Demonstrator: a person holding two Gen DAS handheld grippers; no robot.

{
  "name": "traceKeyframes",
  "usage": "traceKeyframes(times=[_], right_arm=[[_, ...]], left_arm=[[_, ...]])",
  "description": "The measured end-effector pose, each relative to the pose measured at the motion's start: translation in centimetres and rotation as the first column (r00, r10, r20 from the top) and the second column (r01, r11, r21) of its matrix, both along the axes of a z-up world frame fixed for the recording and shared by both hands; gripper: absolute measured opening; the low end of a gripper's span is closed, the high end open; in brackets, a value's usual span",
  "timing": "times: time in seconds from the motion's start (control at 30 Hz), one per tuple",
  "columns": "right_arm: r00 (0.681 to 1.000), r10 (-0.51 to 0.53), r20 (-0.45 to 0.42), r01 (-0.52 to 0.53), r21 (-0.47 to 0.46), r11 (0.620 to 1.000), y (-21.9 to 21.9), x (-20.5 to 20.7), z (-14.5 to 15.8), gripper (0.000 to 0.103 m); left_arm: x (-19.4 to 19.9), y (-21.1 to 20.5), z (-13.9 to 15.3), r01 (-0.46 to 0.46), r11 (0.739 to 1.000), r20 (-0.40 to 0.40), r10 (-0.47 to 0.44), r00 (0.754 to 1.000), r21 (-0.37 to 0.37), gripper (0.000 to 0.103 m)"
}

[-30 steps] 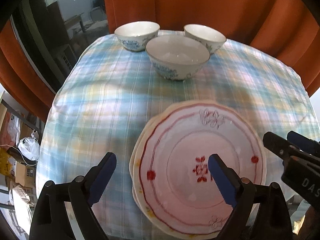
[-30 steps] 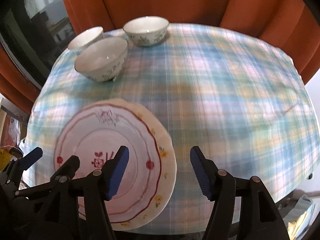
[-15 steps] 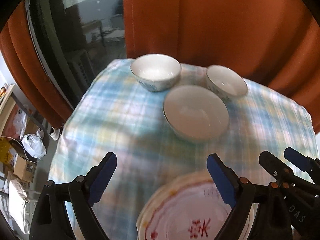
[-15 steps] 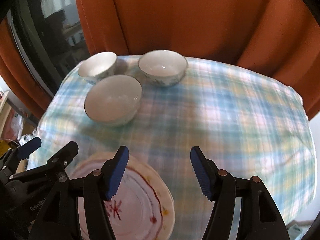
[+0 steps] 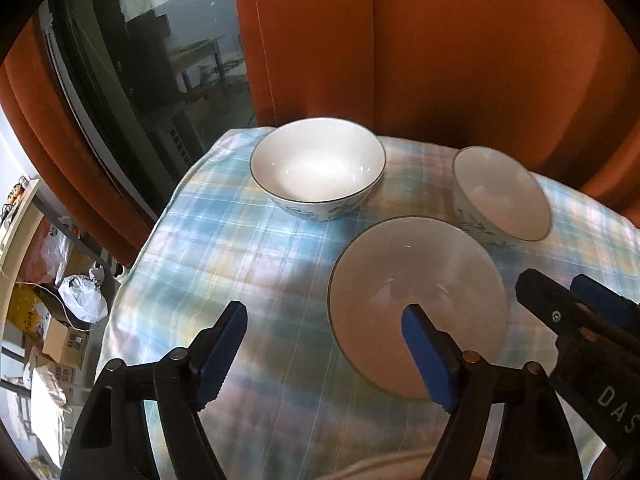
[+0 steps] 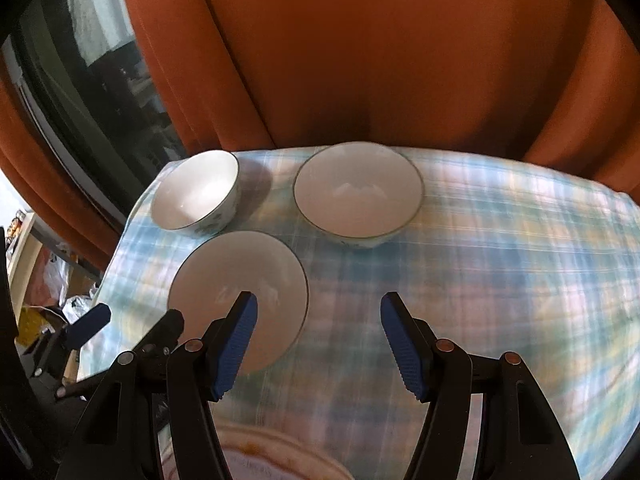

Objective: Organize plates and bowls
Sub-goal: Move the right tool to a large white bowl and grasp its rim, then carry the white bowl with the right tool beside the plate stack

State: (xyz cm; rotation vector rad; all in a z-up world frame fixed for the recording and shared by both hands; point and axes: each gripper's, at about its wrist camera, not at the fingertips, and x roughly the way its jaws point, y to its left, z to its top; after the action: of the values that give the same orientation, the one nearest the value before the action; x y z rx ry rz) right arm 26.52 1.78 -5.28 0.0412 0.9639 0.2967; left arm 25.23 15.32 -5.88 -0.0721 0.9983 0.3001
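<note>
Nearest the right camera, the plate stack [image 6: 276,464] is being glimpsed at the counter's [image 6: 500,280] front edge, pink-rimmed and mostly cropped.

Both tools are being held above the plaid cloth with nothing between their pads: left tool [image 5: 324,350] spread wide, right tool [image 6: 318,344] likewise apart.

Just ahead, the near bowl [image 5: 416,304] is being framed; the left tool's right pad is overlapping its near rim in view, contact not resolvable. Judged: this bowl is being lined up as first pick for nesting.

Farther back, the left rear bowl [image 5: 318,168] and right rear bowl [image 5: 500,196] are being left upright, near one another but apart, before the orange curtain [image 5: 440,48]
</note>
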Motion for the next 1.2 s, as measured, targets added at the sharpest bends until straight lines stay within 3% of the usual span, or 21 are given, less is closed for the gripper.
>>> traceKeyframes(times=[0.1,0.3,0.43,0.57,0.63,0.9,1.2], right_arm=[[1.000,-0.001,-0.024,0.001,0.005,1.000,0.5,1.6,-1.3,0.065],[0.995,0.013,-0.094,-0.013,-0.002,1.000,1.1,3.7,-4.0,0.044],[0.993,0.040,-0.108,-0.040,0.001,0.999,1.9,4.4,-5.1,0.035],[0.990,0.063,-0.125,-0.063,0.004,0.998,2.7,4.6,-5.5,0.026],[0.988,0.083,-0.131,-0.083,0.002,0.997,3.1,4.6,-5.6,0.017],[0.992,0.073,-0.101,-0.081,-0.085,0.993,3.9,3.4,-4.8,0.017],[0.998,0.014,-0.057,-0.020,-0.107,0.994,2.5,0.5,-1.6,0.017]], left_arm=[[1.2,0.2,-1.1,-0.012,1.000,-0.017,0.012,1.000,-0.002,0.070],[2.9,0.9,-3.3,-0.053,0.998,-0.052,0.051,0.997,-0.031,0.049],[3.4,0.3,-3.9,-0.022,1.000,-0.072,0.021,0.997,-0.010,0.041],[3.7,0.0,-4.4,0.006,0.999,-0.086,-0.010,0.996,-0.044,0.026],[3.8,-0.3,-4.5,0.007,1.000,-0.086,-0.009,0.996,-0.031,0.026],[3.1,-1.0,-3.8,0.028,0.999,-0.090,-0.030,0.995,-0.019,0.026],[0.6,-2.2,-0.5,0.087,0.996,-0.037,-0.088,0.995,-0.026,0.026]])
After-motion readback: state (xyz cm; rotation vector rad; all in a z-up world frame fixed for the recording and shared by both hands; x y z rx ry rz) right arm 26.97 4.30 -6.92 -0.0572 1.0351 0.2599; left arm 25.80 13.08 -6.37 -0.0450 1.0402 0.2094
